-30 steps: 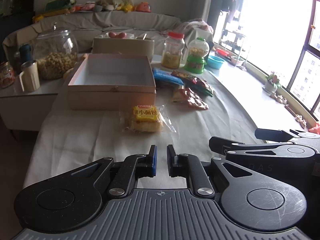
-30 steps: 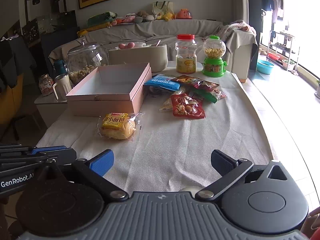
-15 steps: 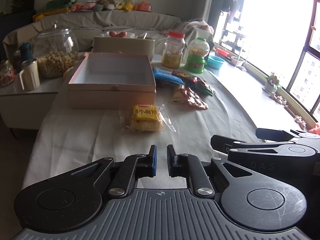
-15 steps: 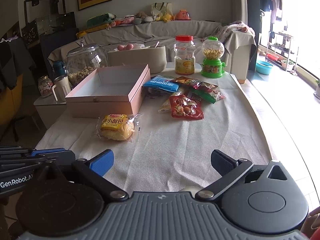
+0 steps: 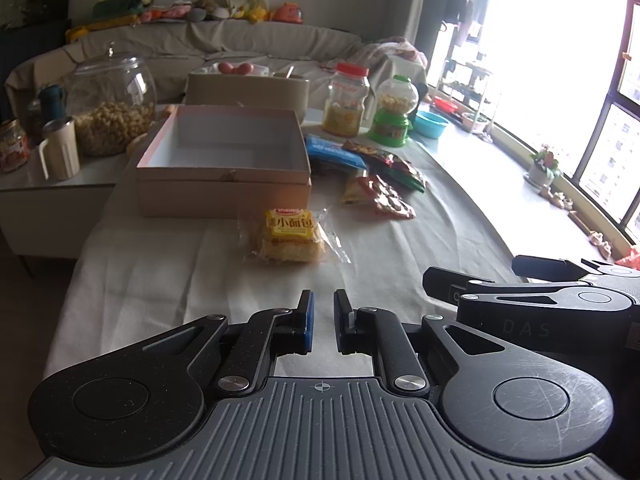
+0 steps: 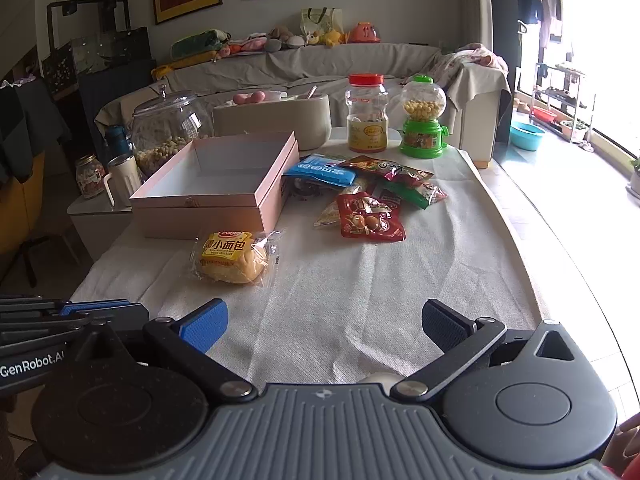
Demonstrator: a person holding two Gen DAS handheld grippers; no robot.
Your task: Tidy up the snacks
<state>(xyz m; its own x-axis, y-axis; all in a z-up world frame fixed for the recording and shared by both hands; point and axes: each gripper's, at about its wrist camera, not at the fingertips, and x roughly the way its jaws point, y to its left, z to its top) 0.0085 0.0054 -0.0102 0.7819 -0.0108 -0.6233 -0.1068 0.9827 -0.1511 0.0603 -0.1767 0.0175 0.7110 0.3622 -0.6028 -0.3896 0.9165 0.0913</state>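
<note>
A wrapped yellow bread bun (image 5: 291, 235) (image 6: 234, 256) lies on the white cloth in front of an open pink box (image 5: 224, 189) (image 6: 200, 212) with nothing in it. Right of the box is a pile of snack packets: a blue one (image 6: 322, 170), a red one (image 6: 370, 218) and a red-green one (image 6: 400, 180). My left gripper (image 5: 323, 308) hovers near the table's front edge, shut with nothing between its pads. My right gripper (image 6: 324, 324) is beside it on the right, open and holding nothing.
Behind the box stand a beige container (image 6: 276, 122), a red-lidded jar (image 6: 367, 114) and a green candy dispenser (image 6: 423, 122). A big glass jar (image 5: 110, 106) and a cream mug (image 5: 60, 148) sit on a side table to the left. The table's right edge curves by the windows.
</note>
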